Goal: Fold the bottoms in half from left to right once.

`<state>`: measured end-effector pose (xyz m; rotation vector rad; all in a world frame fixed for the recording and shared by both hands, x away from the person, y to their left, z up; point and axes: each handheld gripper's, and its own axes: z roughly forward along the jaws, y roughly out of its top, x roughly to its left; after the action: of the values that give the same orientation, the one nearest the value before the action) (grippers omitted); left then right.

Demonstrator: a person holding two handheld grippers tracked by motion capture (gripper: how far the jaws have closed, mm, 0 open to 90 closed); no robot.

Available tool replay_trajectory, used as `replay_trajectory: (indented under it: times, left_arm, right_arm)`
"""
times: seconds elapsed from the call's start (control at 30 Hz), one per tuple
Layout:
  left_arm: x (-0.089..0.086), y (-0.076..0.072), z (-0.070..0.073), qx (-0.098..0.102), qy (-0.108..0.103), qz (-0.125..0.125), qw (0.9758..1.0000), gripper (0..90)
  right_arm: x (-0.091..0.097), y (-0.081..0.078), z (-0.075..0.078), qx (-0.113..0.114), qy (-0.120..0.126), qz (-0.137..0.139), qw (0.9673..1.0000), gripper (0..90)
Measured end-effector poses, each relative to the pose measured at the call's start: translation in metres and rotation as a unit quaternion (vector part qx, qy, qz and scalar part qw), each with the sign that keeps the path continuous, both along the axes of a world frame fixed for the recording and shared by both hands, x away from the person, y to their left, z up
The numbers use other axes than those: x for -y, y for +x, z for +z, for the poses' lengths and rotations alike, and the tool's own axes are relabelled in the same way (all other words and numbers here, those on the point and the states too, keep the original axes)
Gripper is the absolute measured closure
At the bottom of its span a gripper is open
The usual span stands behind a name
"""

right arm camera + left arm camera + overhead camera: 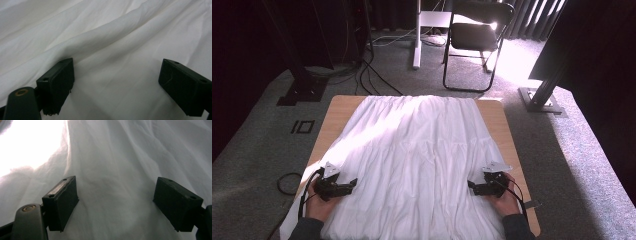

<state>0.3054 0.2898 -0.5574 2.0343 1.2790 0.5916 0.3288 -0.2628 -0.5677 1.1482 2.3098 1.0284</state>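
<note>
white cloth [412, 155] spread over the wooden counter [334, 112], its near edge hanging off; left gripper [343, 187] and right gripper [478, 187] at the cloth's near corners, jaws of both apart with wrinkled fabric lying between them, nothing clamped.

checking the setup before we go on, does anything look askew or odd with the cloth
The white cloth is wrinkled, with long creases. It sits a bit off-centre: its near left corner spills over the table edge, while bare wood shows along the right. Both tongs, left and right, stand open over it. Nothing looks damaged.
</note>
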Motion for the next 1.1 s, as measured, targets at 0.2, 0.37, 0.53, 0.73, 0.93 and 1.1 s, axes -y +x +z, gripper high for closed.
replay_trajectory:
  times: [0.2, 0.37, 0.53, 0.73, 0.93, 1.1]
  left_arm:
    - [0.003, -0.002, 0.001, 0.001, 0.001, 0.014, 0.9999, 23.3]
    - [-0.007, -0.013, 0.019, 0.041, -0.021, 0.024, 0.9986, 19.8]
    - [-0.035, -0.016, 0.022, 0.04, -0.001, 0.088, 0.9954, 9.2]
    - [-0.048, -0.009, 0.005, -0.001, 0.029, 0.123, 0.992, 1.4]
    - [-0.056, -0.007, 0.0, 0.003, 0.033, 0.14, 0.9896, 1.3]
    - [-0.065, -0.003, -0.001, -0.021, -0.001, 0.14, 0.9899, 0.6]
  right_arm:
    - [0.0, -0.001, 0.0, 0.0, 0.001, -0.005, 1.0, 13.0]
    - [-0.001, -0.001, 0.0, -0.001, 0.002, -0.007, 1.0, 13.3]
    - [-0.001, -0.001, 0.0, -0.001, 0.002, -0.008, 1.0, 13.6]
    - [-0.001, -0.002, 0.0, 0.0, 0.002, -0.01, 0.9999, 13.7]
    - [-0.001, -0.002, 0.0, 0.0, 0.002, -0.01, 0.9999, 13.7]
    - [-0.001, -0.002, 0.0, 0.0, 0.002, -0.011, 0.9999, 13.7]
